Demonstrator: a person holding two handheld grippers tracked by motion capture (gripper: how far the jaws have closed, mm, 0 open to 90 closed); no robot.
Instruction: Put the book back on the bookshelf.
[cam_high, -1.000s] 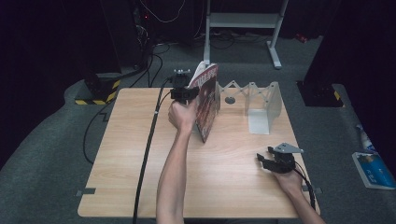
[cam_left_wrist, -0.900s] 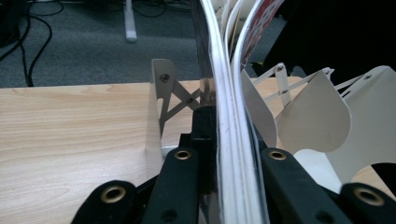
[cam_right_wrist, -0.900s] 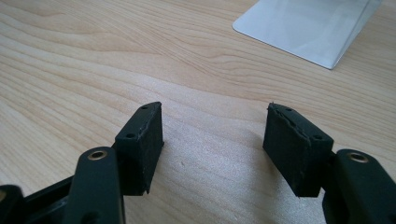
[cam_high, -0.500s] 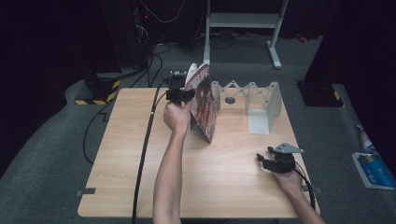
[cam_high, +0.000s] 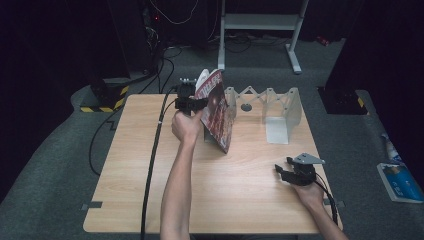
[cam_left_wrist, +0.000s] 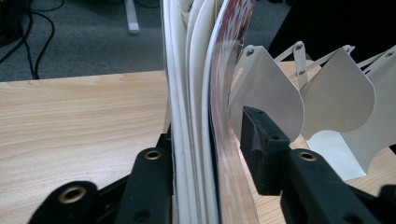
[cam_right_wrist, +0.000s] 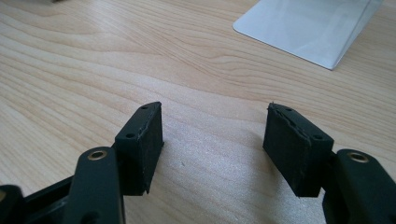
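Observation:
A thin magazine (cam_high: 216, 112) with a red cover stands on edge at the left end of a white accordion file rack (cam_high: 272, 102) at the back of the wooden table (cam_high: 125, 190). My left gripper (cam_high: 194, 103) reaches it from the left. In the left gripper view the magazine (cam_left_wrist: 219, 93) sits between the jaws of that gripper (cam_left_wrist: 210, 135); they have just been opening, and the right pad (cam_left_wrist: 261, 140) stands off the cover. My right gripper (cam_high: 287, 172) rests open and empty near the table's right front, and in its own view the gripper (cam_right_wrist: 215, 126) sits over bare wood.
The rack's white dividers (cam_left_wrist: 345, 88) fan out just right of the magazine. A black cable (cam_high: 152, 160) runs down the table's left half. On the floor lie cables, a yellow-black striped block (cam_high: 102, 100) and a blue-white packet (cam_high: 400, 180). A white stand (cam_high: 260, 22) is behind.
The left hand has shifted slightly left and the magazine has come more upright by the rack's left end. The right gripper has stayed in place.

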